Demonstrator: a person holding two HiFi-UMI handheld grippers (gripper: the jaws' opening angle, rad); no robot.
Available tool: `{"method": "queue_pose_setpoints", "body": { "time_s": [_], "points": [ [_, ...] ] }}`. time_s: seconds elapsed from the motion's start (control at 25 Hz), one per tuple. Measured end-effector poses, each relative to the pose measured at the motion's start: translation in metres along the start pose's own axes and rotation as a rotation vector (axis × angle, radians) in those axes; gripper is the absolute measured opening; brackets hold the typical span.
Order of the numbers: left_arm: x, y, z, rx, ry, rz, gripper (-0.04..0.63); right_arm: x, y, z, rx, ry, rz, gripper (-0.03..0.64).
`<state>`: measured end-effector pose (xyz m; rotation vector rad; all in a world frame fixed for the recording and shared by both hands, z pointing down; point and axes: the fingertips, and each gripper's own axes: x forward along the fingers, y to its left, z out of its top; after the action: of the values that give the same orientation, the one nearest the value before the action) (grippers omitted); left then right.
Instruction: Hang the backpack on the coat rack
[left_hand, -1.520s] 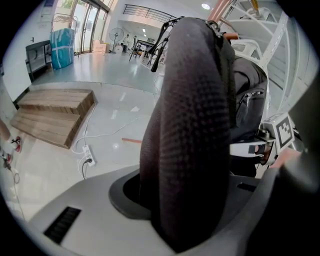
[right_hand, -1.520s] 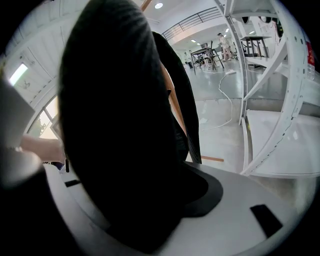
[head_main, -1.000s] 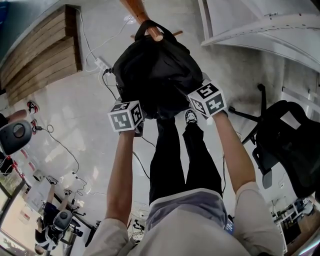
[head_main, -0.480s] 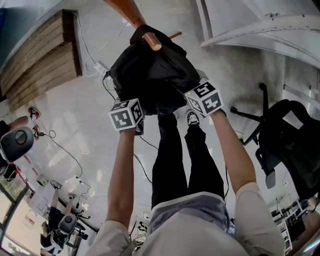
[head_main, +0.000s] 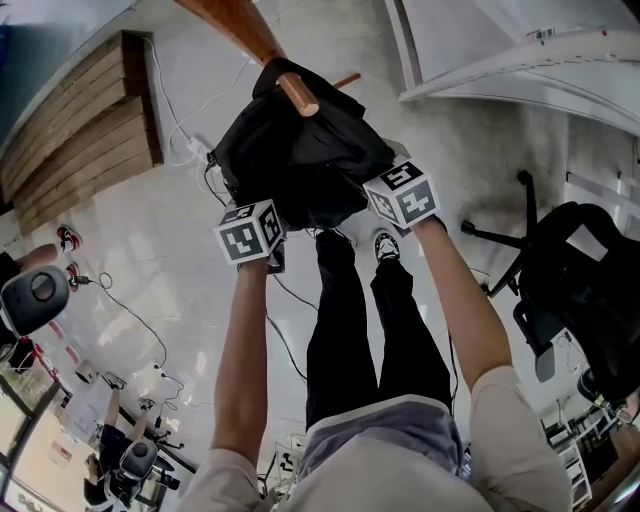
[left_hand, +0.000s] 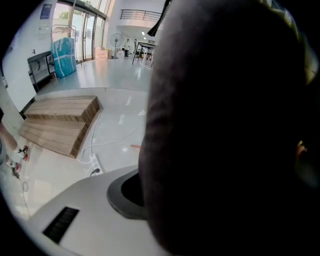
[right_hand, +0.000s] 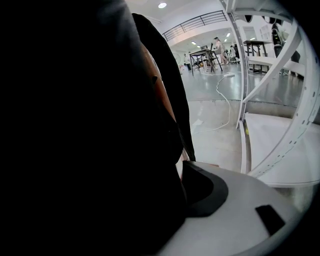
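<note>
Backpack: the black backpack (head_main: 300, 165) hung with its top draped over the peg (head_main: 298, 95) of the wooden coat rack (head_main: 225, 15). Its bulk sagged just below the peg, clear of the floor (head_main: 150, 250).
Peg: it slanted out of the coat rack's pole, and its round end stuck out bare above the black fabric.
Left gripper: the left gripper (head_main: 252, 232) sat below the peg at the backpack's lower left edge, pointing steeply down into the fabric.
Left fingers: they stood wide apart and released. Only one of the fingers (left_hand: 120, 192) showed, with backpack fabric lying against it and filling the rest of the gap.
Right gripper: the right gripper (head_main: 402, 195) sat below the peg and to its right, at the backpack's right edge.
Right fingers: they had just been opening and stood released. Black fabric lay between them, beside the one of the fingers (right_hand: 210, 192) that showed.
Wooden platform: a low wooden platform (head_main: 80, 120) lay on the floor well left of the peg.
Power strip: a white power strip (head_main: 197, 148) lay between the wooden platform and the peg.
Office chair: a black office chair (head_main: 580, 290) stood far right of the peg and lower in the head view.
</note>
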<state>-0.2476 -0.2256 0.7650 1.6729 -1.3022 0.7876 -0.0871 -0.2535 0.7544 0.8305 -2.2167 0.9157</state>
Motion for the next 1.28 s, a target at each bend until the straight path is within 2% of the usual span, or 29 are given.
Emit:
{"method": "queue_pose_setpoints", "body": {
  "time_s": [0.36,0.64,0.88,1.28],
  "points": [
    [0.017,0.011,0.012,-0.003,-0.014,0.041,0.138,0.013,-0.016,0.006,0.048,0.018,-0.067,0.282],
    [0.023,0.017,0.016,0.008,0.011,0.054,0.163,0.016,-0.034,0.002,0.088,0.059,-0.146,0.299],
    [0.019,0.023,0.033,-0.019,-0.051,0.123,0.163,0.013,-0.046,0.006,0.075,0.054,-0.21,0.308],
    [0.005,0.01,0.047,-0.052,-0.069,0.096,0.14,-0.005,-0.054,0.008,0.027,0.041,-0.219,0.333]
  ]
}}
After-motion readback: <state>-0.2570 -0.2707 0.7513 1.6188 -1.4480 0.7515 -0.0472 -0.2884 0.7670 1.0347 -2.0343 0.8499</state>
